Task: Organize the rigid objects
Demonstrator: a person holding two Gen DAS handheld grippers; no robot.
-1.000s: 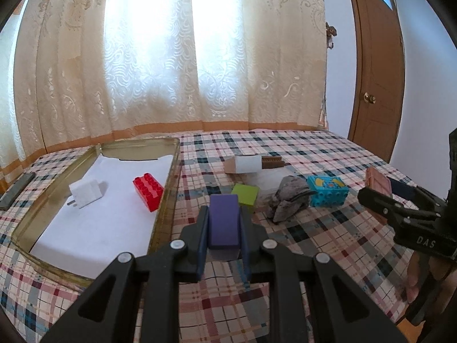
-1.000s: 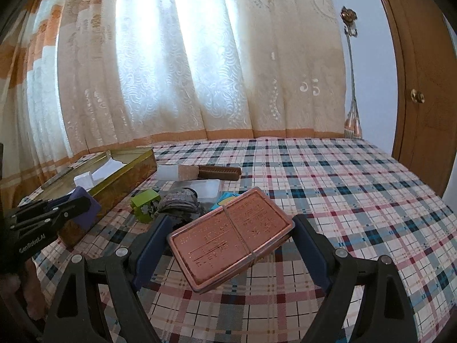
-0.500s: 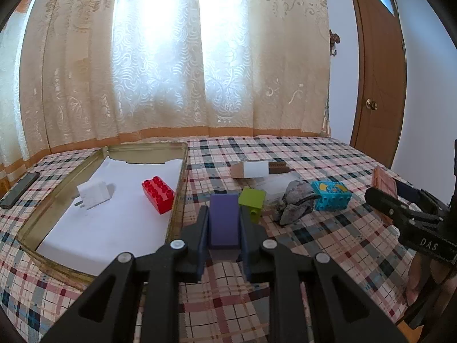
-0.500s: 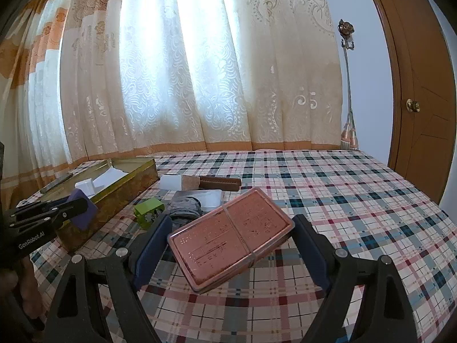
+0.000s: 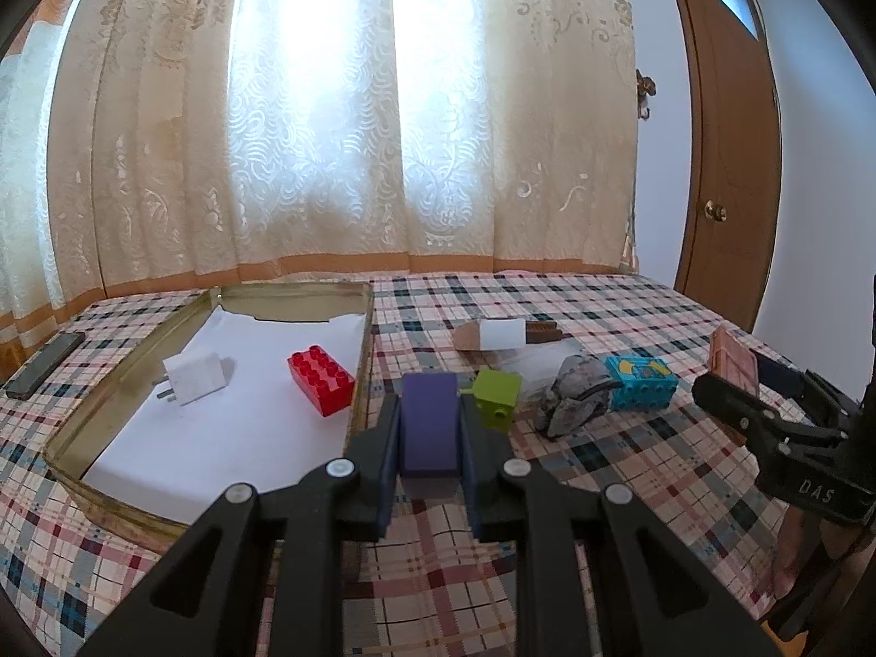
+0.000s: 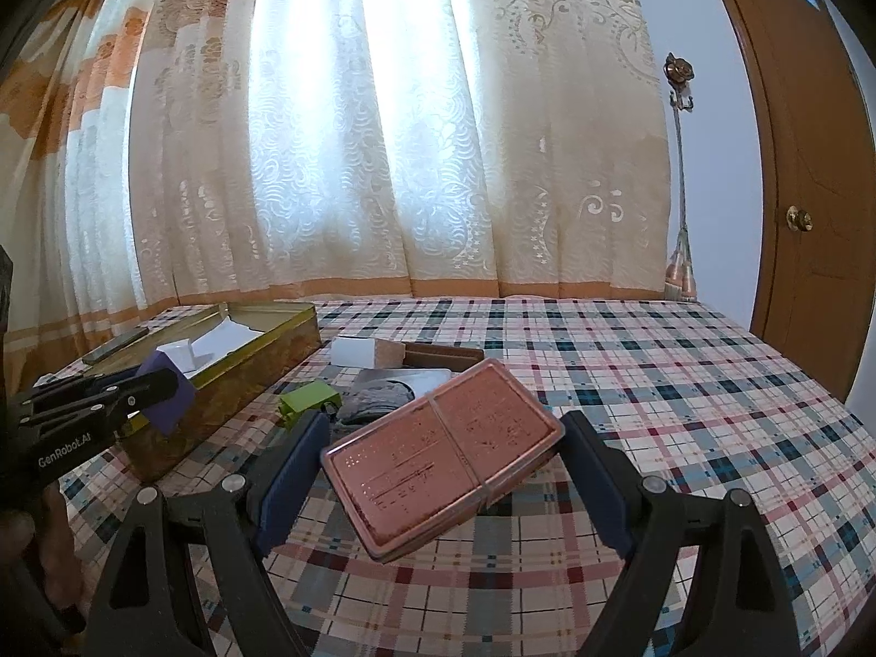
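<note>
My left gripper (image 5: 430,432) is shut on a purple block (image 5: 428,427), held above the plaid cloth just right of the gold tin tray (image 5: 366,328). The tray holds a red brick (image 5: 321,386) and a white plug adapter (image 5: 192,380) on white paper. My right gripper (image 6: 443,454) is shut on a flat copper-pink case (image 6: 443,457), held above the cloth; it also shows at the right of the left wrist view (image 5: 733,364). On the cloth lie a green block (image 5: 497,398), a cyan brick (image 5: 640,382) and a grey lump (image 5: 575,402).
A white-and-brown stick-like object (image 5: 506,333) lies behind the green block. A dark phone (image 5: 44,364) lies left of the tray. Curtains hang behind the bed and a brown door (image 5: 728,164) stands at the right.
Both grippers have risen and tilted up a little, each still holding its object. The left one has drifted slightly back from the tray edge.
</note>
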